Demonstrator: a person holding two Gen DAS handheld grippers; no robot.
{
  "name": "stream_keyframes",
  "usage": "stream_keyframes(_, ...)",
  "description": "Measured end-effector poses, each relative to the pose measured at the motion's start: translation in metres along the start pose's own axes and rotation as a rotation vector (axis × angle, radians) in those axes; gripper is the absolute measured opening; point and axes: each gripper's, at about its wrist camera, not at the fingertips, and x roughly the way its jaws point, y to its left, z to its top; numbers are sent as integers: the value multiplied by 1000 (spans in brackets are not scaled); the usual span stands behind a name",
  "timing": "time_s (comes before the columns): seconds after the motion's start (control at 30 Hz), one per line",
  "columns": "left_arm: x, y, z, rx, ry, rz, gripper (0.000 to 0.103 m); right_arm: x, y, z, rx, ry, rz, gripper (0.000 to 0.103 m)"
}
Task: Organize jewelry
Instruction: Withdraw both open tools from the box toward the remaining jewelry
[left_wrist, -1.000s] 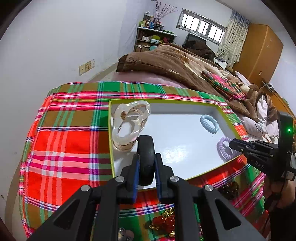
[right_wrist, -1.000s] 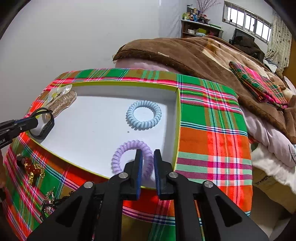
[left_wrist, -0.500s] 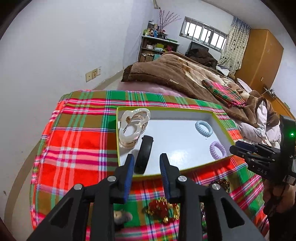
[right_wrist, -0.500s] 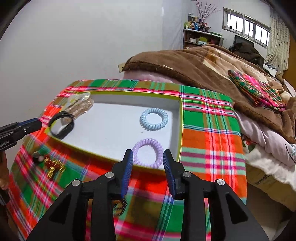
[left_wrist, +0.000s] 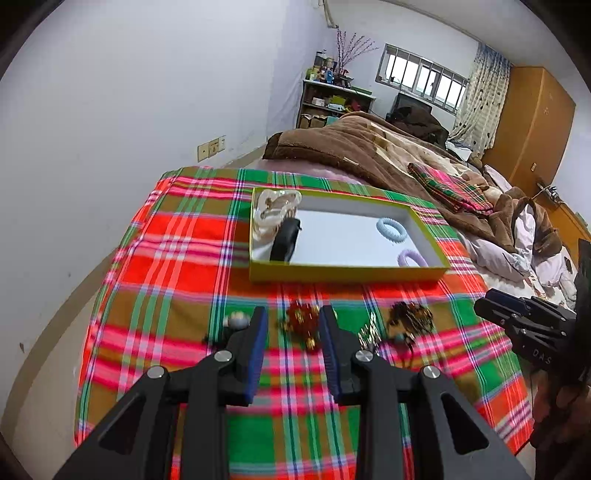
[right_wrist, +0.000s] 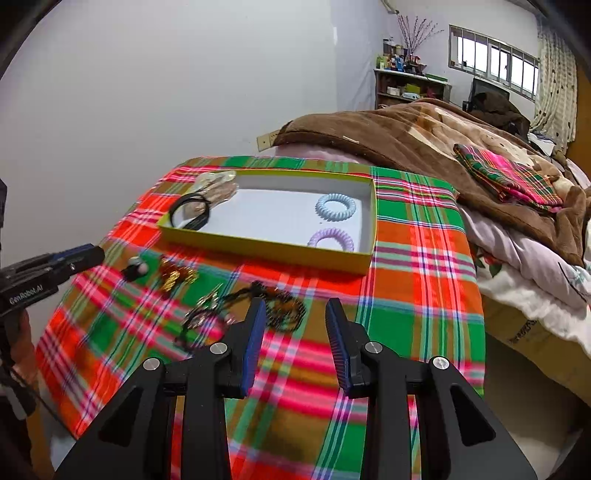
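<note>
two pieces dropped in the box, both grippers backed off empty

the black bracelet (left_wrist: 285, 240) is now left inside the yellow-rimmed box (left_wrist: 347, 274), propped against the clear hair claw (left_wrist: 273, 210) in the box's far-left corner; a second ago it was clamped between the left pads. the purple spiral hair tie (right_wrist: 331, 238) lies flat in the box's near-right corner, where it was pinched by the right gripper a second ago, and the pale blue spiral hair tie (right_wrist: 336, 206) rests just behind it, apart from it.

the left gripper (left_wrist: 291, 341) has been drawn back from the box and is held above the plaid cloth (left_wrist: 177, 243); its jaws were opened within the last second and are now parted with nothing between them. the right gripper (right_wrist: 295, 332) has been withdrawn likewise, its jaws also spread and empty.

four pieces are thus counted in the box. on the cloth in front of the box, still unsorted, are seen a small grey-and-black piece (left_wrist: 236, 320) toward the left, a red-and-gold ornament (left_wrist: 303, 323) in line with the left gripper, a thin silvery piece (left_wrist: 367, 332), and a dark beaded piece (left_wrist: 410, 319) nearest the right gripper. the task is judged partly done, with the next pickup likely to be made from this row.
</note>
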Motion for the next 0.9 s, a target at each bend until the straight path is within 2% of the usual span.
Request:
stream_keyframes(0.17, -16, -6, -20, -9, 1, 19, 30, -20, 11, -15, -7, -16, 16, 35)
stream_keyframes(0.47, -38, -18, -51, -12, -1, 21, 30, -32, 20, -36, -20, 0, 39, 35)
stream_keyframes(0.9, -44, -15, -64, -37, 7, 21, 30, -36, 24, -46, -23, 5, 55, 35)
